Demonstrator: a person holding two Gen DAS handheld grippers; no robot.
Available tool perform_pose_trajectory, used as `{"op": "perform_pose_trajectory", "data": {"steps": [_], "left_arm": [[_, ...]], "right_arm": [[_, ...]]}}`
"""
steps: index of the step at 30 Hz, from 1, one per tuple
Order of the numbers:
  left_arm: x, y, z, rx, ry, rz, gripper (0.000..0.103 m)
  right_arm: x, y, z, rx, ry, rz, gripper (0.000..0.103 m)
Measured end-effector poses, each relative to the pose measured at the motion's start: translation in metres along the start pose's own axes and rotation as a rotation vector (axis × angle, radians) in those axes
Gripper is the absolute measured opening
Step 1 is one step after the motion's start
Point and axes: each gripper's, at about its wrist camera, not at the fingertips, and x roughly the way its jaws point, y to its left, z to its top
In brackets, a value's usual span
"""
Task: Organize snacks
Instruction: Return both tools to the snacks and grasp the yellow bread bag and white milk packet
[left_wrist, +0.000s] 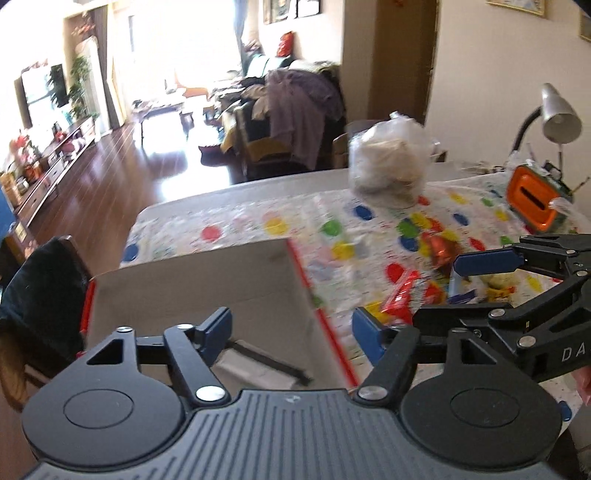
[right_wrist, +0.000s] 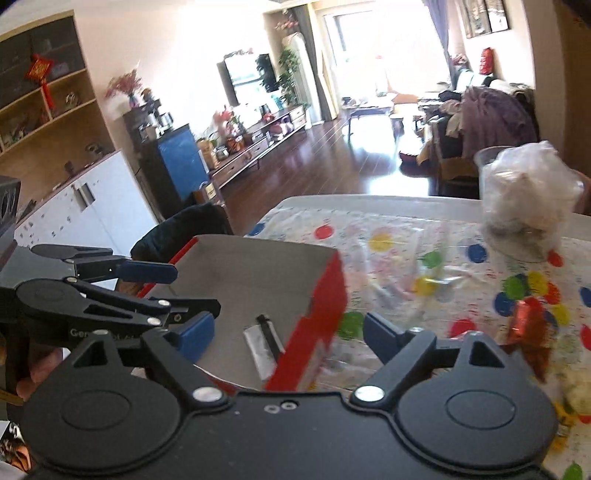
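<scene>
A red cardboard box (left_wrist: 207, 280) with a grey inside stands open on the polka-dot table; it also shows in the right wrist view (right_wrist: 325, 302). A small white-and-black packet (right_wrist: 264, 341) lies on its floor. Loose snack packets lie to its right: red wrappers (left_wrist: 400, 295), an orange-red foil one (left_wrist: 441, 249) (right_wrist: 528, 321). My left gripper (left_wrist: 291, 328) is open and empty above the box's near edge. My right gripper (right_wrist: 284, 332) is open and empty over the box's right wall. Each gripper shows in the other's view (left_wrist: 498, 280) (right_wrist: 155, 291).
A clear plastic bag (left_wrist: 391, 162) of pale items stands at the table's far side. An orange box (left_wrist: 535, 195) and a desk lamp (left_wrist: 557, 114) stand at the far right. A chair with dark cloth (left_wrist: 44, 291) stands left of the table.
</scene>
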Motion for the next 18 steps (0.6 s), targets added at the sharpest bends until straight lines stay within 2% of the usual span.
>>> {"op": "perform_pose_trajectory", "data": {"steps": [5,10,15,18], "left_arm": [[0.006,-0.031,0.004,0.018,-0.013,-0.032,0.077],[0.014,-0.063,0.004,0.022,-0.025,-0.063,0.083],[0.028,-0.096,-0.001,0.043,-0.029,-0.088,0.083],[0.041,-0.114,-0.004,0.048,-0.002,-0.103,0.083]], "right_arm": [[-0.024,-0.028,-0.008,0.005,-0.019,-0.047,0.097],[-0.045,-0.060,-0.021,0.037,-0.015,-0.071,0.103],[-0.066,-0.094,-0.041,0.033,0.009,-0.126,0.103],[-0.077,-0.123,-0.052,0.041,0.033,-0.174,0.103]]}}
